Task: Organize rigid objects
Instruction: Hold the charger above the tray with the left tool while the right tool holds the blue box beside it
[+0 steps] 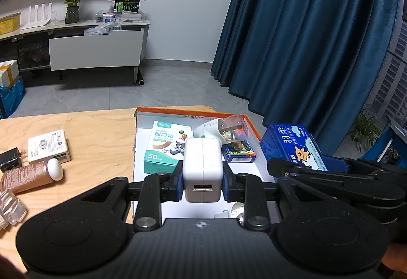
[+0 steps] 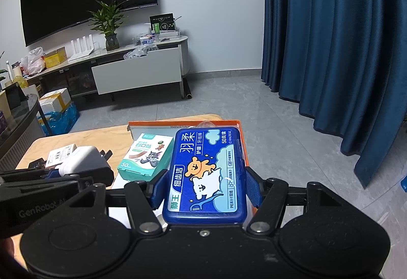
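Observation:
My left gripper (image 1: 202, 177) is shut on a white power adapter (image 1: 202, 167) and holds it above the near part of an orange-rimmed box (image 1: 193, 109) with a white floor. My right gripper (image 2: 204, 185) is shut on a blue floss-pick box (image 2: 207, 174) and holds it over the box's right side; it also shows in the left wrist view (image 1: 292, 145). Inside the box lie a green bandage box (image 1: 166, 149), a white cup-shaped item with a clear lid (image 1: 221, 127) and a small dark blue card pack (image 1: 239, 150). The adapter also shows in the right wrist view (image 2: 81, 159).
On the wooden table (image 1: 96, 139) left of the box lie a white carton (image 1: 48, 145), a black plug (image 1: 11, 159), a pink bottle with a white cap (image 1: 30, 176) and a clear plastic piece (image 1: 10, 207). A blue curtain (image 1: 305, 37) hangs at the right.

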Demonstrator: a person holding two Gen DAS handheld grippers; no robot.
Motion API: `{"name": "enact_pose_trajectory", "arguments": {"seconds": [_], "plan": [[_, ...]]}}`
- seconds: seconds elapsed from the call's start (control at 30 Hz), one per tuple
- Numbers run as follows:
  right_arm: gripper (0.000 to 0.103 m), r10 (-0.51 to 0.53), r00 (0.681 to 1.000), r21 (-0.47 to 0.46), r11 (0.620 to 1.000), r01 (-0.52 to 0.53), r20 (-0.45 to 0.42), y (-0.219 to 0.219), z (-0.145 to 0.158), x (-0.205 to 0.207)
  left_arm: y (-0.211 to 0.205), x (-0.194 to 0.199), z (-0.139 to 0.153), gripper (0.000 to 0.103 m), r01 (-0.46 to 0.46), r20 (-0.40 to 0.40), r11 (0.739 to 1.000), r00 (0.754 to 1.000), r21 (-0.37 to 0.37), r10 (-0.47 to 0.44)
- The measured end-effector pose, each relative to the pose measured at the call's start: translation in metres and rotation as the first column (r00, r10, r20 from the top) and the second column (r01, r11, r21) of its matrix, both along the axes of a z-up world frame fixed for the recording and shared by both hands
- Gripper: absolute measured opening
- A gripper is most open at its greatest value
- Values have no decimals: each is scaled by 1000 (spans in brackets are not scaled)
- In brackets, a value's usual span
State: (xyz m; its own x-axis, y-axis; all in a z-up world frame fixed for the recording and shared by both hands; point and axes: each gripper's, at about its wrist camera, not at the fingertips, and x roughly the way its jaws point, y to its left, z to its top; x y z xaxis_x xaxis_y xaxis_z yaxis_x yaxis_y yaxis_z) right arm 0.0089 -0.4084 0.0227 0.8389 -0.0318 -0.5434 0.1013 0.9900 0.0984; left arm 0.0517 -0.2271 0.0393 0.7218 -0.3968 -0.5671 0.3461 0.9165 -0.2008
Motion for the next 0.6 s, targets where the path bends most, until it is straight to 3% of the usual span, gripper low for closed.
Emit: {"name": "enact_pose_trajectory", "arguments": {"seconds": [0.6], "plan": [[74,4,1000,-12,1000,-4,-17,0,-6,13,-5,7,-5,29,14,-7,1000,1000,5,-14]]}}
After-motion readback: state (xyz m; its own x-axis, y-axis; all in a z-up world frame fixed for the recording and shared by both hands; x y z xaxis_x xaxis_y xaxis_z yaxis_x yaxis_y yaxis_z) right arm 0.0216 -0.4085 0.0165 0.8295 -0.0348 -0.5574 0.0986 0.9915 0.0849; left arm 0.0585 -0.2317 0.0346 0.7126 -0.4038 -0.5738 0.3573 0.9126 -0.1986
